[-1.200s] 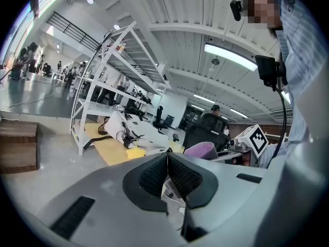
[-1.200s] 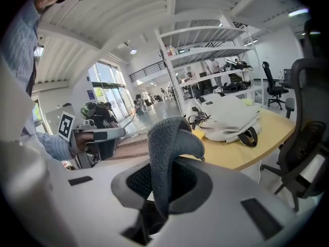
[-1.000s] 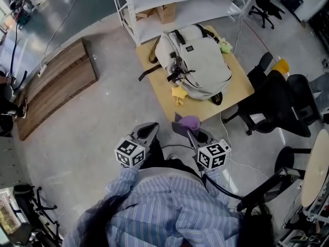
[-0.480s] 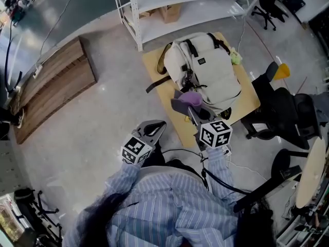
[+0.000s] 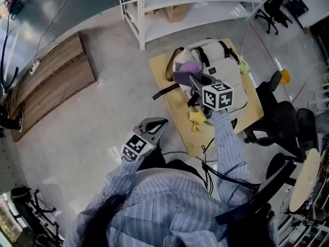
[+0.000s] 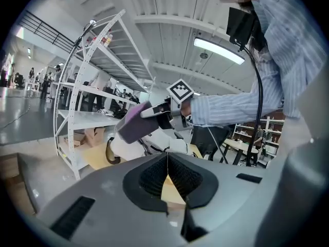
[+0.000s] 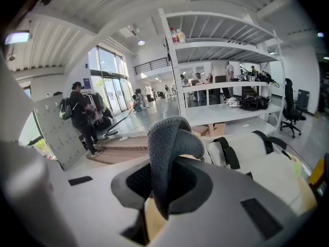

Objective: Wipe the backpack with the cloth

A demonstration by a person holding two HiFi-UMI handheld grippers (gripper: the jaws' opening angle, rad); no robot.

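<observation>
A cream backpack [image 5: 226, 68] with black straps lies on a low wooden table [image 5: 172, 94]. My right gripper [image 5: 194, 80] is stretched out over the backpack's near left side, shut on a grey-purple cloth [image 5: 187, 69]. In the right gripper view the folded cloth [image 7: 167, 143] sticks up from the closed jaws, with the backpack [image 7: 257, 156] just beyond. My left gripper [image 5: 159, 122] stays near my body above the floor, shut and holding nothing. The left gripper view shows its pads [image 6: 154, 176] pressed together, and the right gripper with the cloth [image 6: 134, 123] above the backpack [image 6: 154, 144].
A small yellow item [image 5: 197, 118] lies on the table's near part, a green one [image 5: 243, 65] at the backpack's far side. A white shelving rack [image 5: 169, 6] stands behind, a wooden platform [image 5: 49, 81] at left, black office chairs [image 5: 280, 120] at right. Cables trail by my feet.
My right gripper has moved forward and out from my body with the cloth, to over the backpack. The left gripper has hardly moved.
</observation>
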